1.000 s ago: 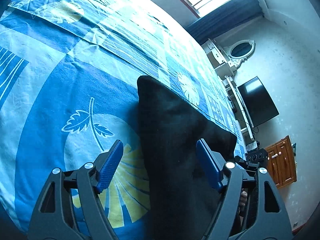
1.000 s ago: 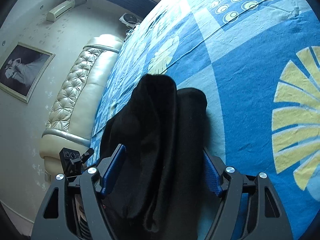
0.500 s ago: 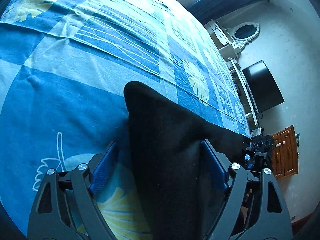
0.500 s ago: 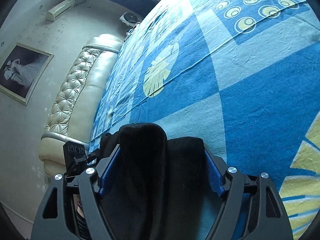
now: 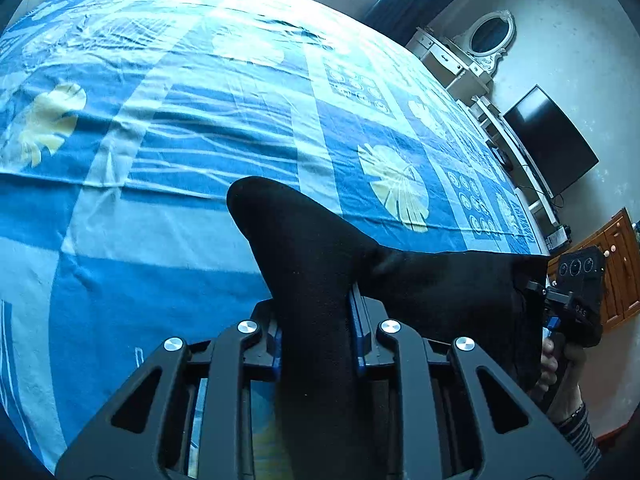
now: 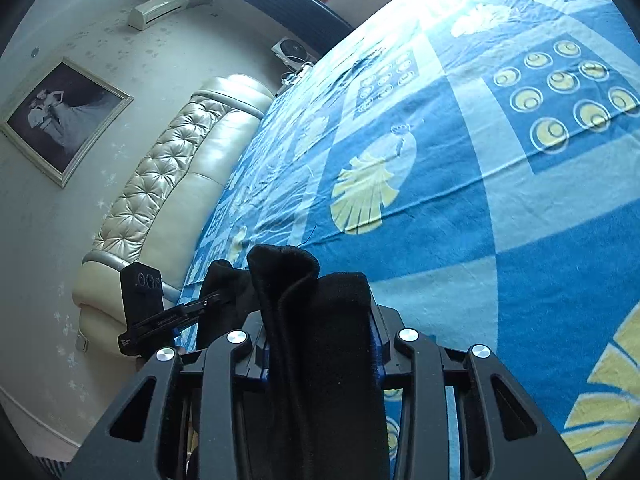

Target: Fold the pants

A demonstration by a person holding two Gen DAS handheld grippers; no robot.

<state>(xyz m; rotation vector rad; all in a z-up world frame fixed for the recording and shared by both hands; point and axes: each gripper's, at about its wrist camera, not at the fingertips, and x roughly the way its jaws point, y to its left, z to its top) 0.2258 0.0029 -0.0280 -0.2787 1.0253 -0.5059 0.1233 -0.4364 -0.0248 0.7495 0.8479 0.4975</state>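
Note:
The black pants [image 5: 320,264] are held up over a bed with a blue patterned cover [image 5: 180,140]. My left gripper [image 5: 316,312] is shut on one end of the pants, and the cloth stretches right to my right gripper, seen at the right edge [image 5: 576,300]. In the right wrist view my right gripper [image 6: 320,332] is shut on a bunched fold of the pants [image 6: 316,300]. The left gripper [image 6: 152,304] shows at the left there, with pants between the two. The lower part of the pants is hidden below both grippers.
A padded cream headboard [image 6: 172,184] lines one side of the bed. A dresser with an oval mirror [image 5: 476,52], a dark TV [image 5: 552,140] and a wooden cabinet [image 5: 616,272] stand past the other side. The bed cover [image 6: 500,160] stretches ahead.
Both grippers closed on the pants, which were lying loosely between open jaws before. The pants were lifted off the bed and both views now look farther across it.

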